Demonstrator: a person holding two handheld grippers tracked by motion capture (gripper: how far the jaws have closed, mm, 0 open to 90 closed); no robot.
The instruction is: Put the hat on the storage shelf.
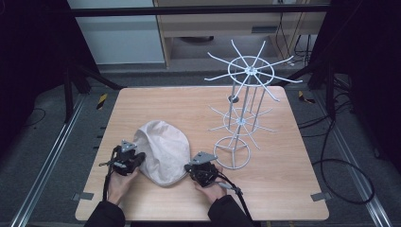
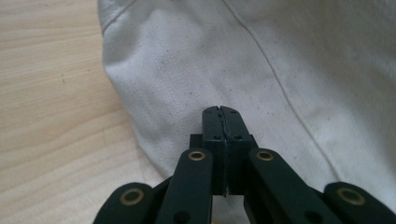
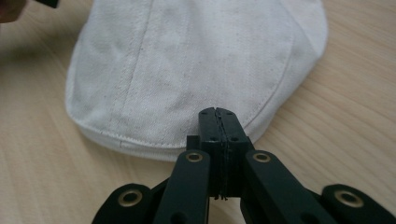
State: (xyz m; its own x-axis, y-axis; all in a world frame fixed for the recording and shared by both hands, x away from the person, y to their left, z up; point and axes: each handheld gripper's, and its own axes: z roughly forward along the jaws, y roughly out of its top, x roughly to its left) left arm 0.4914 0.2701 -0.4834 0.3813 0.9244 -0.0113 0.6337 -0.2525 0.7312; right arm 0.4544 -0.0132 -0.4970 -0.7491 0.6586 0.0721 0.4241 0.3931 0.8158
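A white fabric flat cap [image 1: 161,150] lies on the wooden table [image 1: 283,189] near its front middle. My left gripper [image 1: 140,158] is at the cap's left edge and my right gripper [image 1: 189,167] at its right front edge, both pointing inward. In the left gripper view the black jaws are shut, the left gripper [image 2: 220,111] tip hovering over the cap [image 2: 261,60] cloth with nothing visibly pinched. The right gripper [image 3: 217,112] is also shut, its tip over the stitched rim of the cap [image 3: 187,60].
A tall white wire rack [image 1: 244,109] with two tiers of spoke-like hooks stands on the table's right half, its ring base [image 1: 231,152] close to my right gripper. Bare wood lies left of the cap and along the front edge. Cables [image 1: 340,165] run on the floor at right.
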